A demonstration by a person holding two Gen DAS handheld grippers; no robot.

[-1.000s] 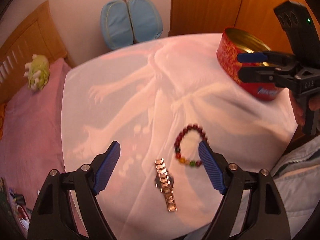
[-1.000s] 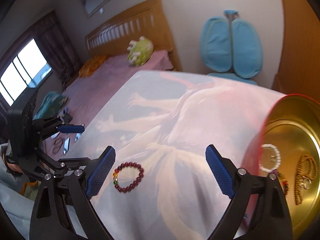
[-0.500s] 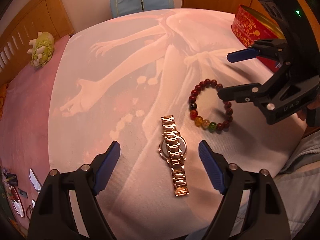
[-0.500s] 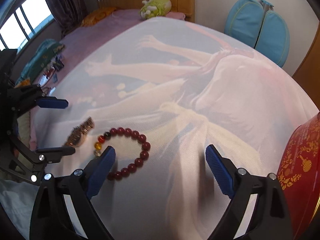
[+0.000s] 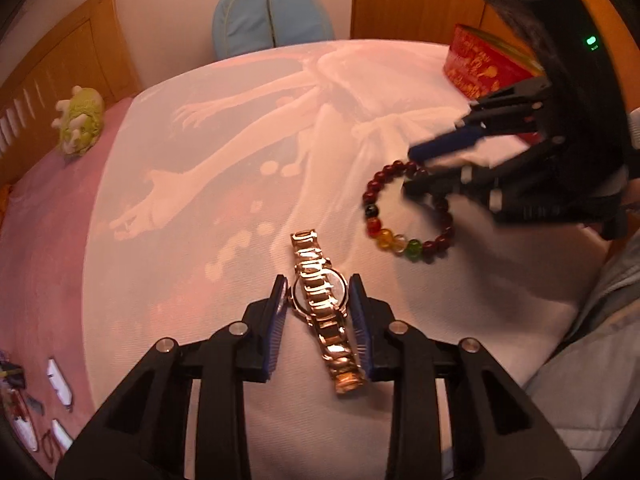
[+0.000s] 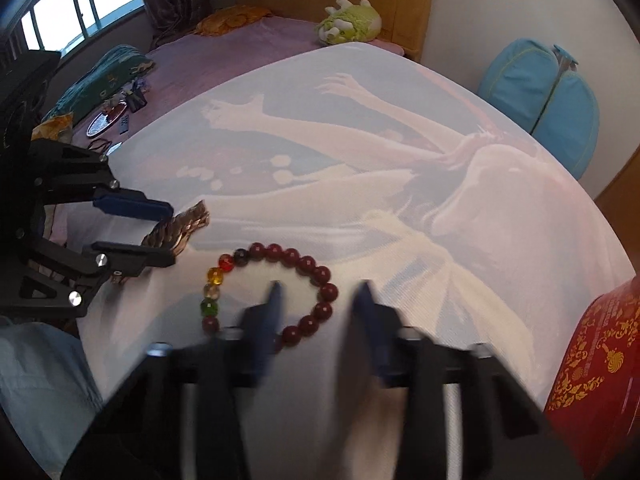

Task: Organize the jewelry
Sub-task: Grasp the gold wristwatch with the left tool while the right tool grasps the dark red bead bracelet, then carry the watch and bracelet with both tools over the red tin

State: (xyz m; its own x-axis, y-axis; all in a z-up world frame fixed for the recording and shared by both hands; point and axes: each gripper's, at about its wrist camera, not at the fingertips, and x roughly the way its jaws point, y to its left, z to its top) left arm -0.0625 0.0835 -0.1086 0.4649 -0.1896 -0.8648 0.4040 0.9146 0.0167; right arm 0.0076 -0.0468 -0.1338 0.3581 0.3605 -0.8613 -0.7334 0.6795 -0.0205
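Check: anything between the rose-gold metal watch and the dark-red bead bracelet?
Nothing; only bare printed white cloth separates the rose-gold metal watch from the dark-red bead bracelet, left wrist view.

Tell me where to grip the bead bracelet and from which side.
Grip the bracelet across its dark-red bead arc nearest the right gripper, coming down from above, one finger inside the ring and one outside. It lies flat on the cloth, so only the strand's width offers a pinch.

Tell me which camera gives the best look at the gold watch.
The left wrist view. There the gold watch lies in full, dial and link band sharp, between the left hand-held gripper fingers. The right wrist view shows only a sliver of its band, edge-on and mostly hidden by that gripper.
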